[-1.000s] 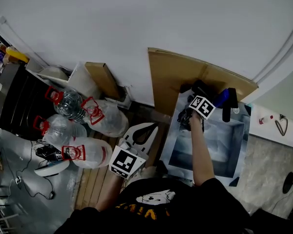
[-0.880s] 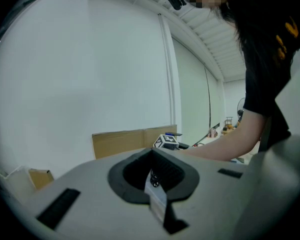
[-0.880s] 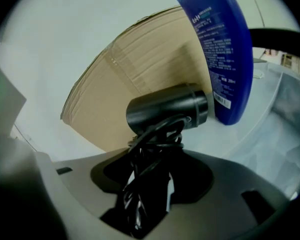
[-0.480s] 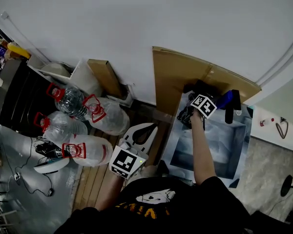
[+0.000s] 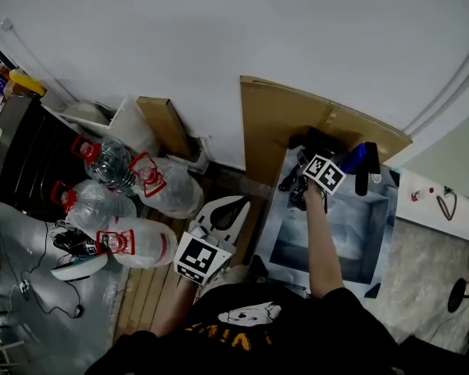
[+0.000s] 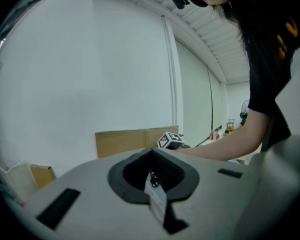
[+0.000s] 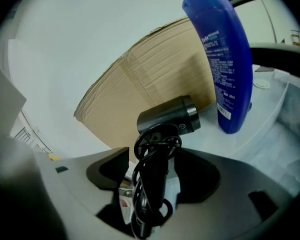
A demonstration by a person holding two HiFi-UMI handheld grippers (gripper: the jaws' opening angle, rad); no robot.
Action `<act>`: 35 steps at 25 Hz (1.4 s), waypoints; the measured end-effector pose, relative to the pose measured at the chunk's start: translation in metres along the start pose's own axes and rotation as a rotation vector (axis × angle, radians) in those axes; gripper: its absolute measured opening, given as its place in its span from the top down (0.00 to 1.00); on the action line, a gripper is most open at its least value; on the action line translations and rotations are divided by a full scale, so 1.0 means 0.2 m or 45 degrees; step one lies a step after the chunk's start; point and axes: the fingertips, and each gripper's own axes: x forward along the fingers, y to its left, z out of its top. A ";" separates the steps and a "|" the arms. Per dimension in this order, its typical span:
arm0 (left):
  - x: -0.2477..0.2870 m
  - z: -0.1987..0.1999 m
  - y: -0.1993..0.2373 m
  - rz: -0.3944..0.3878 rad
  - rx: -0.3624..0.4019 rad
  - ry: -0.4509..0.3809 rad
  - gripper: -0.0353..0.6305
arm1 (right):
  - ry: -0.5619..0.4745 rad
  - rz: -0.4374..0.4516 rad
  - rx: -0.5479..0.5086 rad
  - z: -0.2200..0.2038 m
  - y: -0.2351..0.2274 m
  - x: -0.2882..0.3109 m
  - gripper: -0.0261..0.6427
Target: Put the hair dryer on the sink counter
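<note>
The black hair dryer [image 7: 167, 116] stands on the white sink counter [image 7: 270, 109] against a cardboard sheet [image 7: 140, 84], its cord wound round the handle. The handle sits between the jaws of my right gripper [image 7: 157, 169], which are opening; the pads stand clear of it on both sides. In the head view the right gripper [image 5: 316, 153] reaches over the back left corner of the sink [image 5: 285, 209], and the hair dryer [image 5: 316, 140] shows dark just beyond it. My left gripper [image 5: 230, 209] hangs low over the floor, shut and empty; in its own view the left gripper [image 6: 152, 176] points toward the wall.
A blue bottle [image 7: 222, 59] stands right of the hair dryer, beside a black faucet [image 5: 367, 170]. Several large water bottles [image 5: 125, 201] with red handles lie on the floor at the left. A small cardboard box [image 5: 162, 127] leans on the wall.
The right gripper has stayed over the sink's back corner, shifting only slightly. The left gripper has not moved.
</note>
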 end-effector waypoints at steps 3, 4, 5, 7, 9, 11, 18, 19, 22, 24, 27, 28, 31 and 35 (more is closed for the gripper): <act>0.00 0.00 -0.02 -0.014 0.001 -0.006 0.94 | -0.027 0.009 -0.086 0.01 0.01 -0.08 0.56; 0.01 0.00 -0.03 -0.020 -0.002 -0.010 0.94 | -0.035 0.019 -0.117 0.01 0.02 -0.12 0.56; 0.01 0.00 -0.04 -0.028 -0.004 -0.013 0.94 | -0.042 0.031 -0.149 0.01 0.03 -0.16 0.56; 0.01 0.00 -0.06 -0.046 -0.004 -0.018 0.94 | -0.047 0.056 -0.220 0.00 0.06 -0.25 0.56; 0.02 0.01 -0.08 -0.068 -0.002 -0.023 0.94 | -0.043 0.090 -0.293 -0.03 0.08 -0.34 0.56; 0.03 0.01 -0.11 -0.097 0.001 -0.031 0.94 | -0.040 0.141 -0.352 -0.05 0.11 -0.44 0.57; 0.05 -0.02 -0.22 -0.198 -0.008 -0.031 0.94 | -0.017 0.307 -0.442 -0.22 0.17 -0.77 0.67; 0.05 -0.04 -0.24 -0.214 -0.013 -0.027 0.94 | -0.013 0.309 -0.460 -0.25 0.16 -0.82 0.67; 0.06 -0.08 -0.30 -0.266 -0.031 -0.011 0.94 | -0.026 0.316 -0.496 -0.32 0.15 -0.97 0.69; 0.07 -0.12 -0.33 -0.302 -0.041 0.005 0.94 | -0.041 0.326 -0.497 -0.36 0.14 -1.06 0.72; 0.10 -0.17 -0.40 -0.356 -0.053 0.030 0.94 | -0.052 0.328 -0.489 -0.42 0.11 -1.17 0.74; 0.11 -0.18 -0.43 -0.373 -0.055 0.035 0.94 | -0.056 0.324 -0.490 -0.43 0.10 -1.21 0.75; 0.13 -0.18 -0.50 -0.412 -0.059 0.037 0.94 | -0.074 0.311 -0.505 -0.47 0.06 -1.31 0.76; 0.12 -0.18 -0.60 -0.445 -0.057 0.036 0.94 | -0.096 0.299 -0.521 -0.50 0.01 -1.43 0.77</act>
